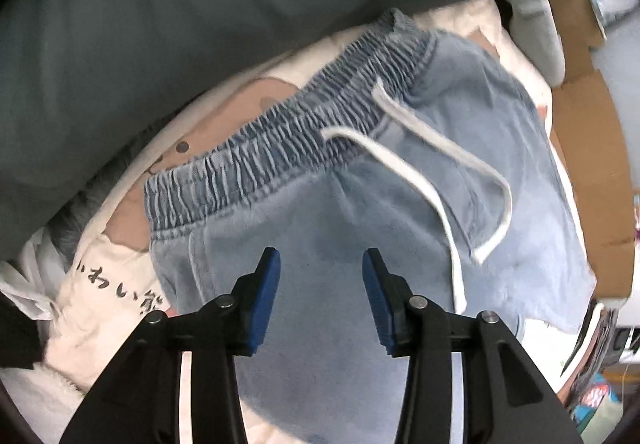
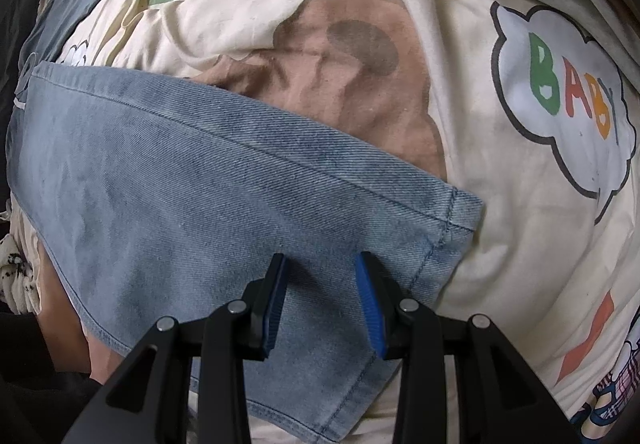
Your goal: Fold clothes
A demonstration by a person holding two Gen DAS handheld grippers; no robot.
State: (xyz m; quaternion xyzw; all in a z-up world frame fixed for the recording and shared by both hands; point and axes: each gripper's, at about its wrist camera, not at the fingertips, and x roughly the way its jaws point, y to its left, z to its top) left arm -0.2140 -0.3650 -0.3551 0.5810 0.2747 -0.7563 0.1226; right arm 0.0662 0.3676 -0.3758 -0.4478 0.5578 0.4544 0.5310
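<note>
Light blue denim shorts lie flat on a cream printed sheet. Their gathered elastic waistband runs diagonally, and a white drawstring trails loose over the front. My left gripper hovers over the shorts below the waistband, open, its blue pads apart with nothing between them. In the right wrist view the hemmed leg end of the shorts lies on the sheet. Pointing down over that leg near its hem corner, my right gripper is open and grips no cloth.
A dark grey-green garment fills the upper left of the left wrist view. Cardboard lies at the right, with a grey soft item above it. The sheet carries a brown bear print and a "BABY" bubble.
</note>
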